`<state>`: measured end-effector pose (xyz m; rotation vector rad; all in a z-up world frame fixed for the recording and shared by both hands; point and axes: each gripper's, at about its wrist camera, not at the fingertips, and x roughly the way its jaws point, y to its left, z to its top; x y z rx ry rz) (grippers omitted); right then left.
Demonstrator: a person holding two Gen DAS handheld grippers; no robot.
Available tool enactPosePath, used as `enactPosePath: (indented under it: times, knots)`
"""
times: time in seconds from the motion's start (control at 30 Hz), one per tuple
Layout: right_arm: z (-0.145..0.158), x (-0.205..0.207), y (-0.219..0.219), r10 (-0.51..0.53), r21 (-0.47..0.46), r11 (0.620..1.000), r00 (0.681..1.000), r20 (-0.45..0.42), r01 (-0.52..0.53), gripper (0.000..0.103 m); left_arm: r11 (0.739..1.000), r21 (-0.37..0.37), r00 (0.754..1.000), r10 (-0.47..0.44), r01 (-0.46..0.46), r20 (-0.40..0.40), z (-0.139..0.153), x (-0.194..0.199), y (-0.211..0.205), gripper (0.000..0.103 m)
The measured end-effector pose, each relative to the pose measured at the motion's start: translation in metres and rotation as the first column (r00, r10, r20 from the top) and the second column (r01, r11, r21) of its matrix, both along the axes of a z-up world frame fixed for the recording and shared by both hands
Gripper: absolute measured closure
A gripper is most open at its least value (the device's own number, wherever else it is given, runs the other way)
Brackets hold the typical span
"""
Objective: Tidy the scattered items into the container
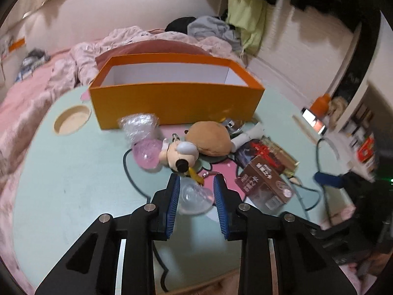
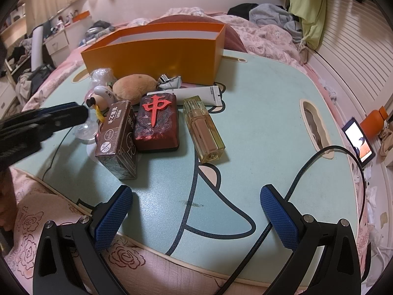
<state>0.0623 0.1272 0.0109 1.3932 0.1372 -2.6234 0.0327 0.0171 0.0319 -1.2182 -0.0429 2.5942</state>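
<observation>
An open orange box [image 1: 172,103] stands at the far side of a pale green lap table [image 1: 73,167]; it also shows in the right wrist view [image 2: 157,51]. My left gripper [image 1: 196,184] is open, its blue pads on either side of a clear plastic piece [image 1: 195,196] lying on the table. Ahead lie a duck toy [image 1: 180,153], a brown plush [image 1: 208,139], a pink plastic piece [image 1: 146,153] and a bubble-wrap bundle [image 1: 137,125]. My right gripper [image 2: 196,196] is open and empty near the table's front edge. Ahead of it are a brown carton [image 2: 118,137], a red mahjong block [image 2: 157,123], a perfume bottle [image 2: 203,127] and a white tube [image 2: 196,93].
The table rests on a bed with pink bedding [image 1: 29,113]. It has a round cup recess [image 1: 72,120] and a slot [image 2: 315,127]. A black cable [image 2: 294,179] crosses the right side. A phone [image 2: 359,142] and an orange bottle [image 2: 374,120] sit at the right.
</observation>
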Motion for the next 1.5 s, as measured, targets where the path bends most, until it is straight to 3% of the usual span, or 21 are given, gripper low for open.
enactPosePath:
  times: [0.13, 0.4, 0.67, 0.83, 1.0, 1.1, 1.3, 1.5]
  knots:
    - [0.0, 0.0, 0.0, 0.0, 0.0, 1.0, 1.0, 0.0, 0.0, 0.0, 0.998, -0.057, 1.0, -0.001, 0.002, 0.005, -0.007, -0.006, 0.008, 0.072]
    - [0.007, 0.003, 0.003, 0.006, -0.04, 0.999, 1.0, -0.02, -0.007, 0.001, 0.998, -0.06, 0.999, 0.007, -0.004, 0.04, -0.017, -0.007, 0.003, 0.07]
    - [0.041, 0.018, 0.005, 0.032, -0.144, 0.988, 0.984, -0.175, -0.058, 0.026, 1.0, 0.029, 1.0, 0.008, -0.009, 0.013, -0.01, 0.008, -0.012, 0.077]
    - [0.048, 0.018, -0.021, 0.151, -0.147, 0.974, 0.975, -0.164, -0.175, 0.044, 0.996, 0.071, 0.999, 0.046, -0.045, -0.009, -0.003, 0.023, -0.031, 0.079]
    - [0.037, 0.012, -0.051, 0.217, -0.042, 0.974, 0.971, -0.101, -0.222, 0.047, 0.994, 0.081, 0.997, 0.07, -0.068, -0.023, 0.003, 0.03, -0.041, 0.082]
    - [0.026, 0.006, -0.059, 0.236, -0.016, 0.971, 0.971, -0.034, -0.237, 0.085, 0.994, 0.086, 0.997, 0.077, -0.074, -0.031, 0.005, 0.031, -0.044, 0.082]
    - [0.031, 0.008, -0.044, 0.236, -0.114, 0.963, 0.969, -0.07, -0.243, 0.085, 0.993, 0.094, 0.996, 0.081, -0.077, -0.036, 0.008, 0.032, -0.046, 0.082]
    - [0.063, 0.011, -0.023, 0.247, -0.256, 0.926, 0.958, -0.148, -0.278, 0.085, 0.991, 0.113, 0.995, 0.075, -0.067, -0.072, 0.026, 0.03, -0.048, 0.082]
